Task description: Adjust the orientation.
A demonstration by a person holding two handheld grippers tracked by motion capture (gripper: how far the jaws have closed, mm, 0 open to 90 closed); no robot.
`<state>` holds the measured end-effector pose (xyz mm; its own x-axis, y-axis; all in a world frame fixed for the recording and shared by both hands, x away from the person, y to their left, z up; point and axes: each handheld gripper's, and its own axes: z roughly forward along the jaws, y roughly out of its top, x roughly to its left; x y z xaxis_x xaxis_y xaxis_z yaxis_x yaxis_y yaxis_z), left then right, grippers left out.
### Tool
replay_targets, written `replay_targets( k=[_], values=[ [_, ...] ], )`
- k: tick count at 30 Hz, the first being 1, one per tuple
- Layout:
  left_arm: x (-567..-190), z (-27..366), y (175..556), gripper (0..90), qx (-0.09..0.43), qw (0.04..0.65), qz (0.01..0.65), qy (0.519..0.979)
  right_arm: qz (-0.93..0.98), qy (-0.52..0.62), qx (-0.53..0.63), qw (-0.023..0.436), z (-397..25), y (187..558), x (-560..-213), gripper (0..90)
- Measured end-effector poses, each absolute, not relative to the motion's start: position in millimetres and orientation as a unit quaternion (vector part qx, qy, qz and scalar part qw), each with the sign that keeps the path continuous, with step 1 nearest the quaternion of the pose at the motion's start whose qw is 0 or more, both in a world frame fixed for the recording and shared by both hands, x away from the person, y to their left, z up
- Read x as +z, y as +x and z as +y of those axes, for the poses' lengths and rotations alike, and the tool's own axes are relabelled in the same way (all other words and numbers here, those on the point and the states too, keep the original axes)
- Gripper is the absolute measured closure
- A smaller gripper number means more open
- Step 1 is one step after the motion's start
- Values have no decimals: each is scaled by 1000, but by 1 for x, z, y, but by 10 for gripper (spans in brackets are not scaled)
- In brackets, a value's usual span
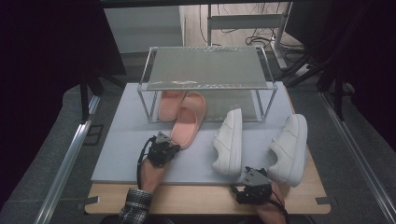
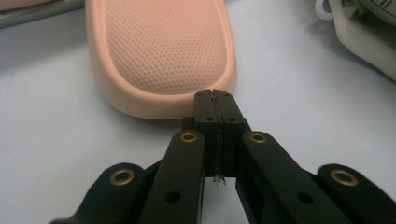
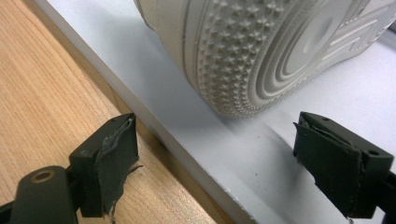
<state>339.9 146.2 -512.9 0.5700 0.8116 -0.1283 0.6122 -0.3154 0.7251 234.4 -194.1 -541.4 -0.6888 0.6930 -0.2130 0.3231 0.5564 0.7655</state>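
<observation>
Two pink slippers lie at the rack's left: one (image 1: 169,104) under the lower shelf, the other (image 1: 189,122) reaching out onto the white board (image 1: 126,154). My left gripper (image 1: 171,145) sits at that slipper's near end. In the left gripper view its jaws are shut with nothing between them, the left gripper's tips (image 2: 215,95) just short of the slipper's rim (image 2: 163,100). Two white sneakers (image 1: 229,140) (image 1: 289,147) lie on their sides. My right gripper (image 1: 255,174) stands open below them, and a studded sneaker sole (image 3: 261,46) lies just beyond the right gripper's (image 3: 219,158) pads (image 3: 109,161).
A two-shelf metal rack (image 1: 205,84) stands at the back of the board. The board rests on a wooden table (image 1: 187,198), whose bare wood (image 3: 46,93) runs along the front edge. Part of a white sneaker (image 2: 364,32) lies to the slipper's right. Aluminium rails flank the table.
</observation>
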Motion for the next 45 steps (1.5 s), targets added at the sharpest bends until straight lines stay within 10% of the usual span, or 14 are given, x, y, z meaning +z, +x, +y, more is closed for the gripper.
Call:
replay_targets(
  k=[45],
  values=[
    [-501,111,390,893,183,382,459,781,844,301,364,254,-195,235,-541,144]
  ],
)
